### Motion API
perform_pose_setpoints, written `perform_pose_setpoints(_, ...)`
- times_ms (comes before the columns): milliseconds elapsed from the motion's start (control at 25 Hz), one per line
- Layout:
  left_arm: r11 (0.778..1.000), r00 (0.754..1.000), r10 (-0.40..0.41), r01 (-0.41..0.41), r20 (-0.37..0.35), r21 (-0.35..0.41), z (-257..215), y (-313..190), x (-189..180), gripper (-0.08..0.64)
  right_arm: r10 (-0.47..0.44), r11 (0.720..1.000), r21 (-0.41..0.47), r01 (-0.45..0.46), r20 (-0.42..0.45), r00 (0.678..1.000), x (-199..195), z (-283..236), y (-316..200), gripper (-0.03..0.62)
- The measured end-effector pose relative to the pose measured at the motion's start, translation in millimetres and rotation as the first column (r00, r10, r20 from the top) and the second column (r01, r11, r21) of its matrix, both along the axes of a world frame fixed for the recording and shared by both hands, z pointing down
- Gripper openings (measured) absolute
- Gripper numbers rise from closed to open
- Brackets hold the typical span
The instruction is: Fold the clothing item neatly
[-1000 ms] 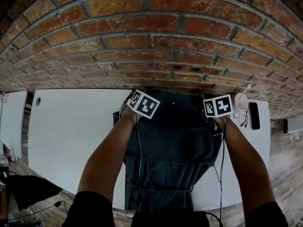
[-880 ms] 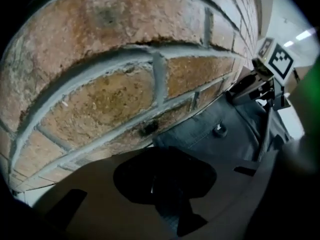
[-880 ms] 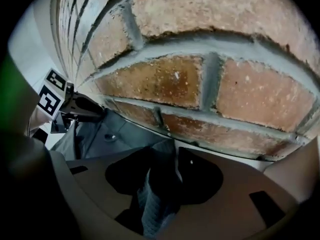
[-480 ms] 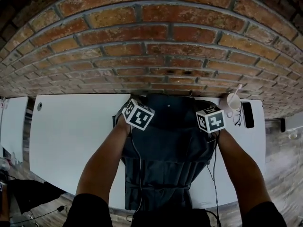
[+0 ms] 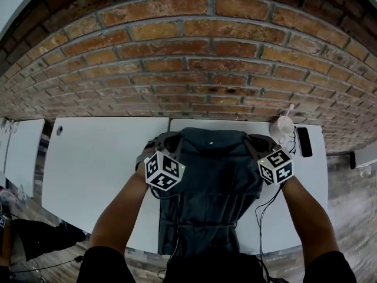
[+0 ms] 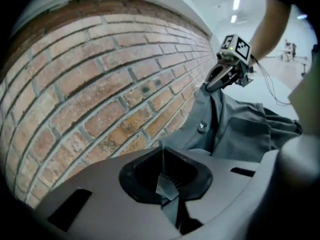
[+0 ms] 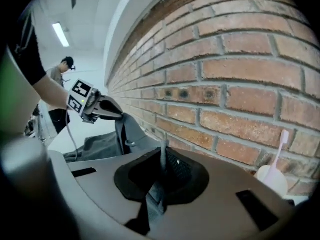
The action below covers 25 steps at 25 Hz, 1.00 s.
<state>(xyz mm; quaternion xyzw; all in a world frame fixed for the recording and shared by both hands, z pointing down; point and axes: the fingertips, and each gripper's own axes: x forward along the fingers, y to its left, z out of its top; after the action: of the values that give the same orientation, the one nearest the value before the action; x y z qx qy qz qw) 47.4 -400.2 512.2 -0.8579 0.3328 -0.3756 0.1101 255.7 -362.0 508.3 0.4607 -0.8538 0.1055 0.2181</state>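
Head view: dark grey clothing item (image 5: pixel 212 181) on the white table (image 5: pixel 100 164) in front of the brick wall (image 5: pixel 194 58), its far edge held up off the tabletop at both corners, its near end draped over the table's front edge toward the person. Left gripper (image 5: pixel 160 141) at the far left corner, right gripper (image 5: pixel 259 141) at the far right corner, both marker cubes turned upward, a forearm running back along each side of the clothing item. Left gripper view: jaws just closed, now pressed together on a thin fold of the grey fabric, with cloth trailing down out of the pinch; beyond them a stretch of the clothing item spanning across to the right gripper, a small button (image 6: pixel 201 126) showing on it, bricks close behind. Right gripper view: jaws likewise just closed and clamped on a fold of the same fabric, the left gripper visible across the span, pinching the opposite corner. Off to the right on the table, clear of the clothing item: a pale cup (image 5: pixel 281 127) with a pink stick standing in it, and a black phone (image 5: pixel 304 141) just beside it near the wall.
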Motion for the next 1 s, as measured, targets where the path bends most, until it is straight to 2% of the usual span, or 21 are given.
perform_pose_setpoints(120,0.989,0.992,0.114,-0.119,0.063,0.086,-2.2,36.9,-1.8,0.01,-0.143,0.99,0.012,0.144,-0.066,0.988,-13.6,-1.0,33.2,0.023)
perform_pose_setpoints(240,0.964,0.961,0.216,-0.237,0.17,0.117,16.6,75.7,-5.1,0.01,-0.275,0.961,-0.048,0.271,-0.143,0.951,-27.0,15.2,67.8,0.023)
perform_pose_setpoints(320,0.958,0.937,0.25,-0.275,0.243,0.076,41.8,95.4,-11.4,0.009,-0.332,0.942,-0.119,0.315,-0.17,0.928,-30.7,33.5,88.0,0.023)
perform_pose_setpoints(400,0.962,0.921,0.258,-0.273,0.293,0.011,68.4,109.1,-19.8,0.011,-0.356,0.926,-0.203,0.319,-0.184,0.916,-28.3,56.7,103.5,0.025)
perform_pose_setpoints(440,0.965,0.917,0.255,-0.262,0.308,-0.018,79.0,113.7,-24.1,0.011,-0.364,0.917,-0.245,0.315,-0.19,0.912,-26.1,68.5,110.1,0.031)
perform_pose_setpoints(520,0.97,0.917,0.242,-0.23,0.318,-0.074,93.2,118.7,-32.3,0.011,-0.38,0.897,-0.318,0.308,-0.195,0.904,-22.5,87.3,122.1,0.086)
perform_pose_setpoints(640,0.972,0.932,0.212,-0.169,0.294,-0.165,100.4,120.9,-47.2,0.041,-0.384,0.872,-0.393,0.291,-0.182,0.905,-17.6,102.5,136.9,0.129)
perform_pose_setpoints(800,0.966,0.947,0.186,-0.128,0.262,-0.223,91.3,125.5,-69.8,0.095,-0.378,0.873,-0.397,0.284,-0.182,0.908,-12.1,96.8,149.9,0.138)
perform_pose_setpoints(880,0.973,0.973,0.138,-0.097,0.187,-0.212,72.0,120.2,-71.7,0.095,-0.356,0.892,-0.356,0.279,-0.173,0.918,-10.4,77.7,149.2,0.135)
perform_pose_setpoints(920,0.977,0.986,0.1,-0.073,0.131,-0.202,59.3,114.0,-69.7,0.094,-0.324,0.91,-0.32,0.263,-0.154,0.933,-9.7,63.8,144.0,0.12)
perform_pose_setpoints(960,0.98,0.996,0.059,-0.045,0.068,-0.196,46.5,105.9,-66.5,0.094,-0.275,0.932,-0.275,0.236,-0.115,0.954,-9.2,47.6,134.9,0.028)
perform_pose_setpoints(1000,0.98,1.0,0.017,-0.015,0.006,-0.198,35.3,96.7,-62.4,0.094,-0.213,0.953,-0.231,0.195,-0.054,0.976,-8.8,31.1,122.7,0.002)
